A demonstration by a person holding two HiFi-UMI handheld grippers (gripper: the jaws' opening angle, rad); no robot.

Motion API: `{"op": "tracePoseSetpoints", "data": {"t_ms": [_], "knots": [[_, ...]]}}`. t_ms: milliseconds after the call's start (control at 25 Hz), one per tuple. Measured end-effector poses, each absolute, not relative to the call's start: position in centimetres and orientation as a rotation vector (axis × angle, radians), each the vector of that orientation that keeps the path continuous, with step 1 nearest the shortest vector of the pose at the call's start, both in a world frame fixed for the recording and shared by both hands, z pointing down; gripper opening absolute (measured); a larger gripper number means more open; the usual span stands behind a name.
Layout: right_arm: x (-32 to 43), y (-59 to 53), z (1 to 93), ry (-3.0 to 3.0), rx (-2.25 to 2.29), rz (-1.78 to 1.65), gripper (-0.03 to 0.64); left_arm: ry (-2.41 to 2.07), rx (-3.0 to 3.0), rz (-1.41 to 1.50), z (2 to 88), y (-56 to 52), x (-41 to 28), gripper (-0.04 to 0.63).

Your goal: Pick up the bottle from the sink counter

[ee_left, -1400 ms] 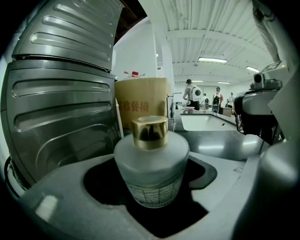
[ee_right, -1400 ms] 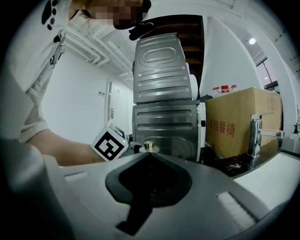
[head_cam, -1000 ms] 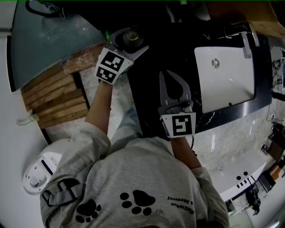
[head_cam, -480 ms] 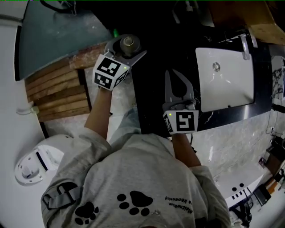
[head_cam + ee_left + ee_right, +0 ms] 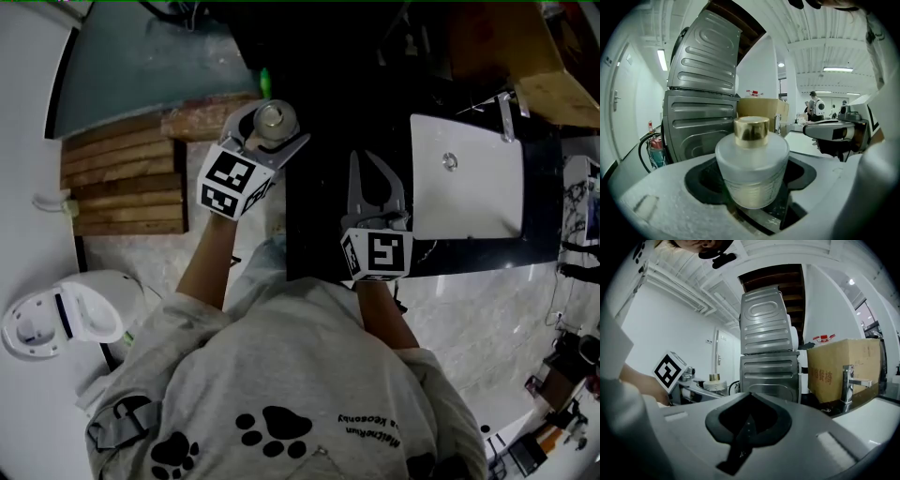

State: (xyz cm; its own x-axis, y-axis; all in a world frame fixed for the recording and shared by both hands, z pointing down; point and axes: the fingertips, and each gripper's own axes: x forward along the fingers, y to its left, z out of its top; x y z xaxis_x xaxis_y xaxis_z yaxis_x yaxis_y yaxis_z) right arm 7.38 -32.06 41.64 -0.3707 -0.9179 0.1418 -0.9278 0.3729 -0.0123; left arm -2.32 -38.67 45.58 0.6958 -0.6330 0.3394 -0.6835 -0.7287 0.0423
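1. The left claw (image 5: pixel 272 127) was closed on a round frosted-white glass bottle (image 5: pixel 751 164) with a shiny gold cap (image 5: pixel 751 130). Its jaws stood wide and pressed on the bottle's body from both sides.
2. In the left gripper view the bottle stood upright between the jaws, cap on top, and filled the middle of the picture.
3. From the head view, the held bottle was just beyond the left edge of the glossy black counter (image 5: pixel 319 234), above the end of a rough wooden plank (image 5: pixel 202 122) rather than above the counter top.
4. The right claw (image 5: pixel 747 427) had its jaws together with nothing between them. It hovered over the black counter, just left of the white rectangular sink basin (image 5: pixel 466 178).
5. The two claws were apart. In the right gripper view, the left claw's black-and-white marker cube (image 5: pixel 670 370) and the gold-capped bottle showed off to the left.
6. A chrome tap (image 5: pixel 851 380) stood at the basin's far edge, and a brown cardboard box (image 5: pixel 843 366) stood behind it.
7. A grey ribbed metal cabinet (image 5: pixel 768 348) rose straight ahead of both claws.
8. Brown wooden slats (image 5: pixel 122 183) lay on the floor left of the counter.
9. The person wore a grey top with black paw prints (image 5: pixel 281 427).
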Motion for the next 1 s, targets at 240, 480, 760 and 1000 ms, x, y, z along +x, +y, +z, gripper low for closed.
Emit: {"op": "tracePoseSetpoints", "data": {"t_ms": [240, 480, 760, 1000], "knots": [[7.3, -30.7, 40.0, -2.534, 1.683, 0.097, 0.002, -1.206, 2.674, 0.393, 42.9, -35.3, -3.5, 0.339], [7.8, -29.2, 38.7, -2.538, 1.671, 0.062, 0.002, -1.321, 2.661, 0.356, 39.7, -32.7, -4.0, 0.339], [8.5, -27.8, 37.8, -2.541, 1.631, 0.008, 0.002, -1.432, 2.627, 0.359, 38.0, -29.9, -3.7, 0.339], [8.2, -26.7, 36.9, -2.524, 1.618, -0.031, 0.002, -1.476, 2.638, 0.334, 37.2, -28.3, -3.3, 0.339]]}}
